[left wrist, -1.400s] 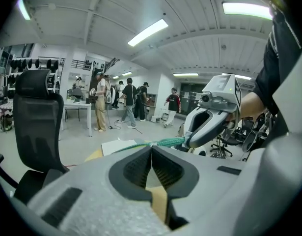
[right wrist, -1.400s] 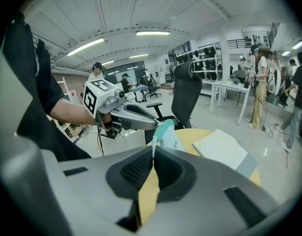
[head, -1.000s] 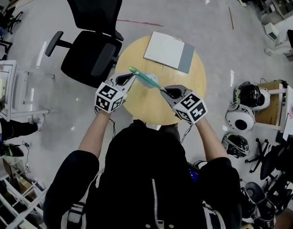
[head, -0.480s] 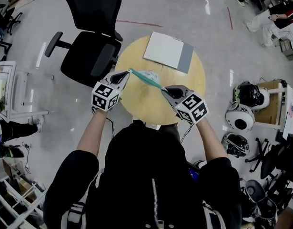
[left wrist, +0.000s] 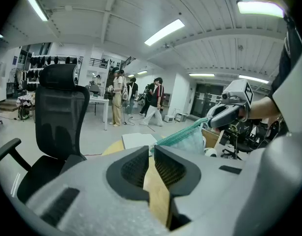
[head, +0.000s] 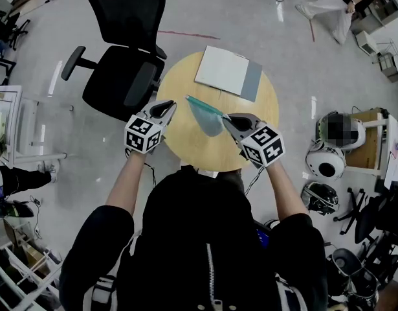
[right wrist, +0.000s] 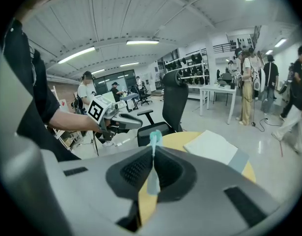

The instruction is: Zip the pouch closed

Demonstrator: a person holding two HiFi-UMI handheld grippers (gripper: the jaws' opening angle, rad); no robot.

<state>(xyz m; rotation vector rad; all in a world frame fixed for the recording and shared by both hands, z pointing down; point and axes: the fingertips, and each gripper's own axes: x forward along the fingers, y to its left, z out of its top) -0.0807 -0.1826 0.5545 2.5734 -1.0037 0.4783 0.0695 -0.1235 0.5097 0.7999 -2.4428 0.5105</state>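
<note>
The teal mesh pouch (head: 206, 118) hangs over the round wooden table (head: 186, 142), with my right gripper (head: 226, 118) shut on its zipper end. In the right gripper view a teal strip (right wrist: 153, 137) sticks up from between the pressed pads. My left gripper (head: 171, 105) is a short way left of the pouch and does not touch it. Its jaws stand a narrow gap apart with only the table showing between them (left wrist: 151, 149). From the left gripper view the pouch (left wrist: 187, 139) stretches away to the right gripper (left wrist: 212, 122).
A white and grey notebook (head: 230, 70) lies at the table's far side. A black office chair (head: 124, 50) stands at the far left of the table. Helmets (head: 328, 157) sit on the floor to the right. People stand in the background (left wrist: 121, 95).
My left gripper has let go of the pouch's left end and drawn back to the left. The pouch, stretched between both grippers before, now dangles from the right gripper alone.
</note>
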